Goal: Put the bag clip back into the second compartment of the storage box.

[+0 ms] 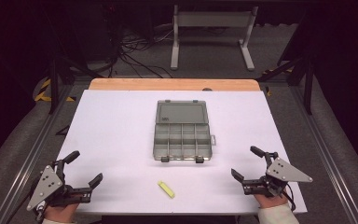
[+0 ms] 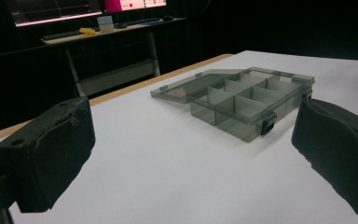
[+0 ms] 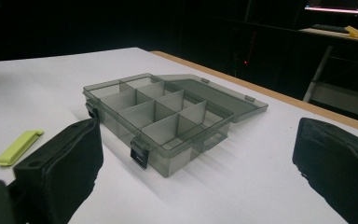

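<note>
Both claws gape empty, right claw (image 1: 248, 163) hiding part of yellow-green clip (image 3: 18, 147)

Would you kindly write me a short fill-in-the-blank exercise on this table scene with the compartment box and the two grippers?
1. The lid of the grey compartment box is ____.
2. The small clip lying in front of the box is yellow-____ in colour.
3. The jaws of the left gripper and the right gripper are both ____, holding nothing.
4. The compartments of the box contain ____.

Missing words: open; green; open; nothing
</note>
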`<move>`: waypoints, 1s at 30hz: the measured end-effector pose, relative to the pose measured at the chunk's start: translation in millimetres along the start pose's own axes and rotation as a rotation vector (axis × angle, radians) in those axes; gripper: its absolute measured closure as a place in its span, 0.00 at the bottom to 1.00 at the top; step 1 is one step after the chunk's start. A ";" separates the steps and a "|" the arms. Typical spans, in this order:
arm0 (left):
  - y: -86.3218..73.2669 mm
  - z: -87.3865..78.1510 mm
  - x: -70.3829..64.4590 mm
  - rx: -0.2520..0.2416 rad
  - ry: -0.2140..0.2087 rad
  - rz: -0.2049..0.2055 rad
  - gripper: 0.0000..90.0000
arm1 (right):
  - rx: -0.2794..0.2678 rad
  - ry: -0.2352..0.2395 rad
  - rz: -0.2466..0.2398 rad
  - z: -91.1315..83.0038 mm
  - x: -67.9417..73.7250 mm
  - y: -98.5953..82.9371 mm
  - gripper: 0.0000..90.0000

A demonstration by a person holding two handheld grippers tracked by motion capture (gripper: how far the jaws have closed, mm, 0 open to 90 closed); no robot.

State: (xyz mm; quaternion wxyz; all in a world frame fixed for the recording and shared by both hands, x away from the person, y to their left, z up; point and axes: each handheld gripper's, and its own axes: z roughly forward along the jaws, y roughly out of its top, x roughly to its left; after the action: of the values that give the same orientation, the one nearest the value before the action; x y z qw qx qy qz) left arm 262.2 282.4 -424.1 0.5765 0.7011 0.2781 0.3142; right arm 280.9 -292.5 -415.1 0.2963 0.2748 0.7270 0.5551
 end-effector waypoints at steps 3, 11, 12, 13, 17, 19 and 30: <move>1.3 0.8 0.3 -0.005 0.002 -0.004 0.00 | 0.003 0.011 -0.003 0.4 1.6 0.6 0.03; 1.8 2.2 0.7 0.001 0.000 -0.005 0.00 | 0.008 0.008 0.001 -0.9 2.3 0.6 0.03; 1.8 2.2 0.7 0.001 0.000 -0.005 0.00 | 0.007 0.008 -0.004 -0.9 2.2 0.5 0.03; 1.9 2.3 0.8 0.001 -0.001 -0.005 0.00 | 0.010 0.005 -0.002 -1.2 2.6 0.6 0.03; 1.6 3.2 1.0 0.004 -0.003 -0.012 0.00 | 0.010 0.004 0.000 -1.7 1.8 0.4 0.03; 1.5 3.0 0.7 0.007 0.001 -0.006 0.00 | 0.014 0.009 0.010 -0.9 1.5 0.1 0.03; 1.3 1.7 0.5 0.009 0.008 -0.009 0.00 | 0.056 0.056 0.016 18.6 10.4 15.8 0.02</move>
State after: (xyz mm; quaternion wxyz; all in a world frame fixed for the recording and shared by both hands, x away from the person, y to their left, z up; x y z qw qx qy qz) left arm 263.9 281.5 -423.0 0.5736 0.7014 0.2850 0.3129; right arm 288.7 -269.3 -404.9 0.2637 0.2729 0.7481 0.5443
